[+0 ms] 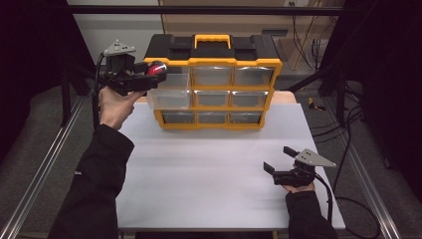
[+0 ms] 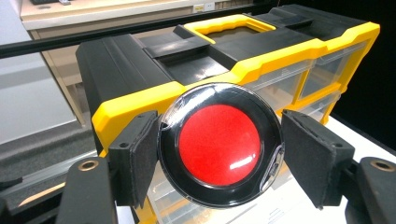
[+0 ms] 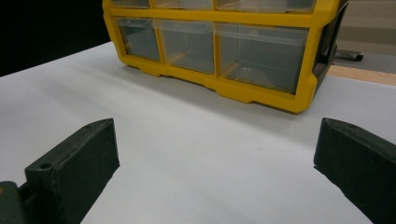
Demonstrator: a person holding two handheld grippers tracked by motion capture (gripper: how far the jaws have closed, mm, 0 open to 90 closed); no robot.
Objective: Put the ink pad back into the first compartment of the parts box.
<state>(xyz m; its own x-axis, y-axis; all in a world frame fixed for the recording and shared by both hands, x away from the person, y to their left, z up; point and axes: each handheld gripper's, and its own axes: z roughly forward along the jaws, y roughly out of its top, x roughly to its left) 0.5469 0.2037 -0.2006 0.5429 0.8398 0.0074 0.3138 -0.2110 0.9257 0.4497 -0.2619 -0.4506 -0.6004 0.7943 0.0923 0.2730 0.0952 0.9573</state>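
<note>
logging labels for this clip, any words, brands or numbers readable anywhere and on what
No text can be read in any view.
Round red and black case held in the left claw: no lettering shows.
Yellow and black drawer organizer: no brand or label visible.
Small tags on the far shelf: too small to read.

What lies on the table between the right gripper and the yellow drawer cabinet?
Nothing: between the right gripper and the drawer cabinet the white table is bare, as the high view and the right gripper view show.
</note>
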